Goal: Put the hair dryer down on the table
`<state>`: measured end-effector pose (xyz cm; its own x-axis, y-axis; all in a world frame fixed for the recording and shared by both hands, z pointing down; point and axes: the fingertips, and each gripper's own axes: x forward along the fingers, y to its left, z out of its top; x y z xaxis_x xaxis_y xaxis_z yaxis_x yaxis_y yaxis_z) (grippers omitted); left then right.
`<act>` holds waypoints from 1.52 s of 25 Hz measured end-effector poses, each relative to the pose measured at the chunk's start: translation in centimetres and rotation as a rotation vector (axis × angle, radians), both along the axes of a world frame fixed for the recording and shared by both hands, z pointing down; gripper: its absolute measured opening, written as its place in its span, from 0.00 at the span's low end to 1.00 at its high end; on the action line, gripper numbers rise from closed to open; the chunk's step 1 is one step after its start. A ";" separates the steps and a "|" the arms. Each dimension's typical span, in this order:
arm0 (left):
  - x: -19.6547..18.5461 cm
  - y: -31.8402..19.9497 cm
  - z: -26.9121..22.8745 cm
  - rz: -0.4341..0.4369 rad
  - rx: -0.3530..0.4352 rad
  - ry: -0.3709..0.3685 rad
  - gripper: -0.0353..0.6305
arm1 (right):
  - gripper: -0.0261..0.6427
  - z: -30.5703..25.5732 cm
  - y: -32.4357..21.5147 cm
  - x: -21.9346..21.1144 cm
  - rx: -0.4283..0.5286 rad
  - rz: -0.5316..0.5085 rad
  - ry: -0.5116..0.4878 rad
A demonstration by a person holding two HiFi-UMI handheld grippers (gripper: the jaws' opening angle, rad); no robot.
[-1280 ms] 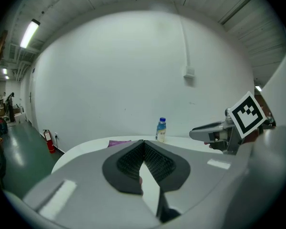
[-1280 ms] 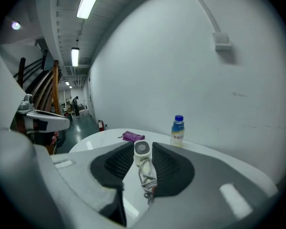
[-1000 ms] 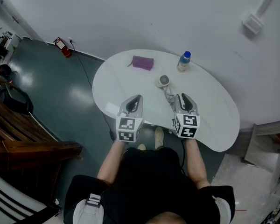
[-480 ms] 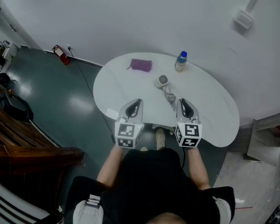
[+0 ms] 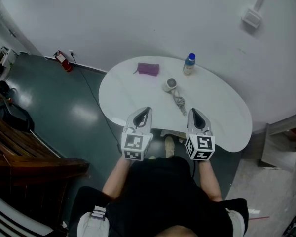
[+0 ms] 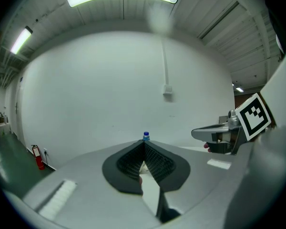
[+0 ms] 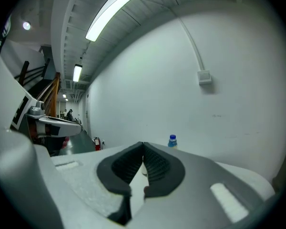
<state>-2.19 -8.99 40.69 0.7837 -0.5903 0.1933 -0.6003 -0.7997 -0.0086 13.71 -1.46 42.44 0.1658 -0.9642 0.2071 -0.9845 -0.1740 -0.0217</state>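
The left gripper is closed. Its two dark ribbed jaws meet at the tips and hold nothing. The right gripper is closed too. Its jaws have just been closing, and nothing is between them.

Only the head view shows both grippers from above, low in the middle of the picture at the near edge of the white bean-shaped table. The left gripper and the right gripper sit side by side, a little apart.

Only that view shows the small pale hair dryer. It lies on the table in the middle of the picture, above the grippers, and no gripper touches it. Its grey cord runs down toward the right gripper.

A flat purple pouch lies up and left of the hair dryer. A small bottle with a blue cap stands up and right of it. In the gripper views the bottle peeks over the jaw tips, and the jaws block the table behind them.

A red fire extinguisher stands by the wall at the upper left. A small white box sits high on the wall at the upper right.
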 end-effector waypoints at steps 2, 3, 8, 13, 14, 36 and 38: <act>-0.1 0.4 0.0 0.004 0.001 0.000 0.06 | 0.05 0.1 0.5 -0.3 -0.003 0.001 0.005; -0.2 0.6 0.0 0.006 0.001 0.000 0.06 | 0.05 0.2 0.8 -0.4 -0.005 0.001 0.006; -0.7 1.6 0.2 0.015 -0.008 -0.003 0.06 | 0.05 0.5 1.9 -0.9 -0.011 0.004 0.006; -0.9 2.4 0.0 0.019 -0.004 -0.005 0.06 | 0.05 0.4 2.8 -1.2 -0.008 0.008 0.006; -0.9 2.5 0.0 0.019 -0.004 -0.005 0.06 | 0.05 0.4 2.9 -1.2 -0.008 0.008 0.005; -1.3 3.4 0.2 0.039 -0.008 -0.007 0.06 | 0.05 0.9 3.6 -2.2 -0.018 0.013 -0.002; -1.3 3.3 0.2 0.039 -0.007 -0.007 0.06 | 0.05 0.9 3.5 -2.2 -0.016 0.010 -0.003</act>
